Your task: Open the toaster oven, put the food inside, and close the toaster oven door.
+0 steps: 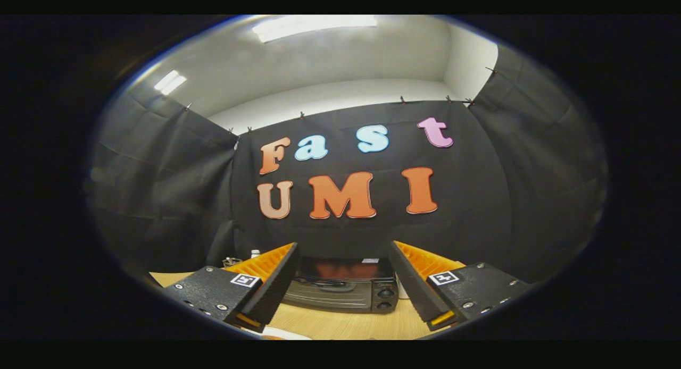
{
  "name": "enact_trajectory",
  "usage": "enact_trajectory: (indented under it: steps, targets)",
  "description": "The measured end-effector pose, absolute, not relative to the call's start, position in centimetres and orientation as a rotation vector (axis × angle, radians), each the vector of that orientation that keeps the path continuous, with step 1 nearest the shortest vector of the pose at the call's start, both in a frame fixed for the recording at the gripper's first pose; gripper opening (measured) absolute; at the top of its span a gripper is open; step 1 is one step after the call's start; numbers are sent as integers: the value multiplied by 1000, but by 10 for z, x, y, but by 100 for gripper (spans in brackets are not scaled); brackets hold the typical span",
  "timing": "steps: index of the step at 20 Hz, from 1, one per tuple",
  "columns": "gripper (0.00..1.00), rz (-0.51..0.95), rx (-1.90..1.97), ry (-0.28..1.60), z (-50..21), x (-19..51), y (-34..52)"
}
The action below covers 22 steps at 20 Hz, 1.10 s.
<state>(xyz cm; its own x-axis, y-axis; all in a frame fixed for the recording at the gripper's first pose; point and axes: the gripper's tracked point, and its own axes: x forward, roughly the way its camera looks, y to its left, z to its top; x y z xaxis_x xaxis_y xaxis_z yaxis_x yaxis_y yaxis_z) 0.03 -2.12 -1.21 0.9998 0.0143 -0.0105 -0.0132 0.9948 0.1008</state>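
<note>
Gripper [343,252] is hanging in mid-air with its two fingers [274,284] spread wide apart and nothing between them, so it's gripping nothing at all right now. Straight ahead, sitting in the gap between the fingers and a fair way beyond their tips, is the toaster oven [340,289], a dark box that's resting on a light wooden table [351,324]. Its door is looking closed from here, with the glass front facing the gripper and showing a bit of orange reflection up top. On the right end of the toaster oven's front there are two round knobs [385,299], stacked one above the other. Off to the left of the toaster oven, peeking out behind the left finger, something small and metallic-looking [232,261] is sitting next to a little white-capped bottle [255,253], but both are too tiny to make out properly. Just right of the toaster oven, tucked against the right finger, a sliver of something white [403,290] is showing, can't tell what it is. Behind the toaster oven the black cloth wall [186,199] of the booth is hanging, and above that a pale ceiling with light panels [314,26] glowing
</note>
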Motion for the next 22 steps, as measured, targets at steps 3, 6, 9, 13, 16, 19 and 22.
enact_trajectory:
  steps: [3, 6, 9, 13, 16, 19, 22]
  targets:
    - [99, 9, 95, 18, -15, 7, -19]
    - [99, 7, 96, 27, -17, 13, -15]
    - [99, 6, 95, 32, -14, 23, -12]
    - [99, -1, 110, 35, -13, 32, -9]
    - [99, 4, 107, 46, -17, 42, -2]
    - [99, -3, 82, 69, -32, 55, 4]
    - [99, -15, 74, 89, -52, 73, 9]
